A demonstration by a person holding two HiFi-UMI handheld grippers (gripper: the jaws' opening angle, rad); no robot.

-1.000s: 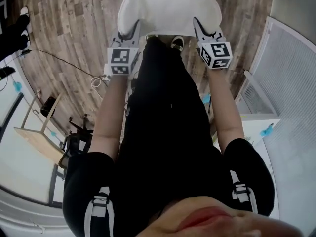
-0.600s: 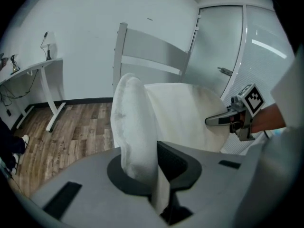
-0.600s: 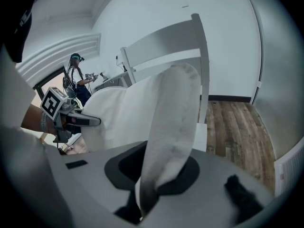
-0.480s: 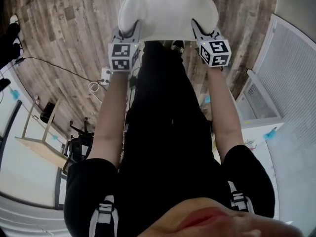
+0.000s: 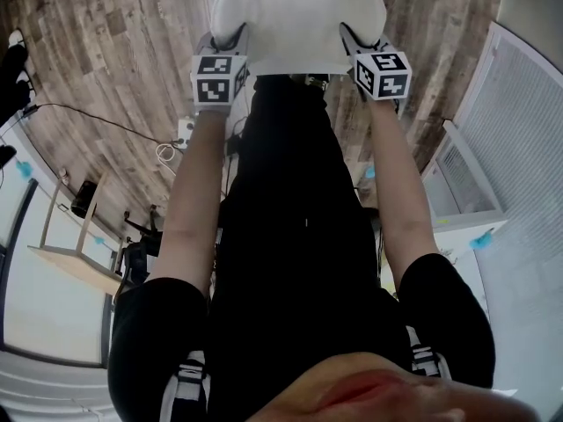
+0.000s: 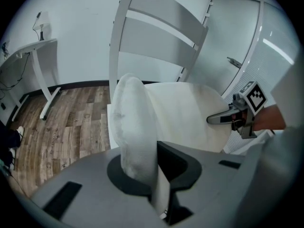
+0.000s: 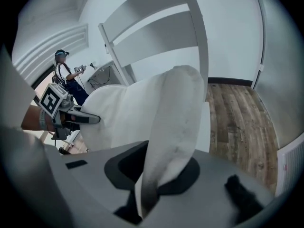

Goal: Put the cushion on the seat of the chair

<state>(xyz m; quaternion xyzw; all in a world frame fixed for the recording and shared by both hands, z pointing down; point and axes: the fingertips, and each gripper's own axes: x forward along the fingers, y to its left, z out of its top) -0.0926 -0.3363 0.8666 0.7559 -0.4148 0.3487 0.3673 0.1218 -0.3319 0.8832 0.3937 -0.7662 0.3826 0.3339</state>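
Observation:
A white padded cushion (image 5: 299, 16) hangs flat between my two grippers, in front of the person's legs. My left gripper (image 5: 230, 47) is shut on the cushion's left edge and my right gripper (image 5: 352, 42) on its right edge. In the left gripper view the cushion (image 6: 137, 127) bunches between the jaws of the left gripper (image 6: 147, 175); the right gripper (image 6: 223, 119) shows across it. Just behind stands the white slat-backed chair (image 6: 161, 37), a strip of its seat (image 6: 110, 127) showing under the cushion. In the right gripper view the cushion (image 7: 175, 122) fills the right gripper (image 7: 156, 175).
Wood-plank floor (image 5: 114, 51) lies all round. A cable and plug strip (image 5: 180, 134) lie on the floor to the left. A white slatted panel (image 5: 519, 139) stands at the right, a white desk leg (image 6: 45, 75) to the left of the chair. A person (image 7: 66, 75) stands far behind.
Both grippers have sunk together with the cushion held between them, down toward the chair seat. Neither grip has changed.

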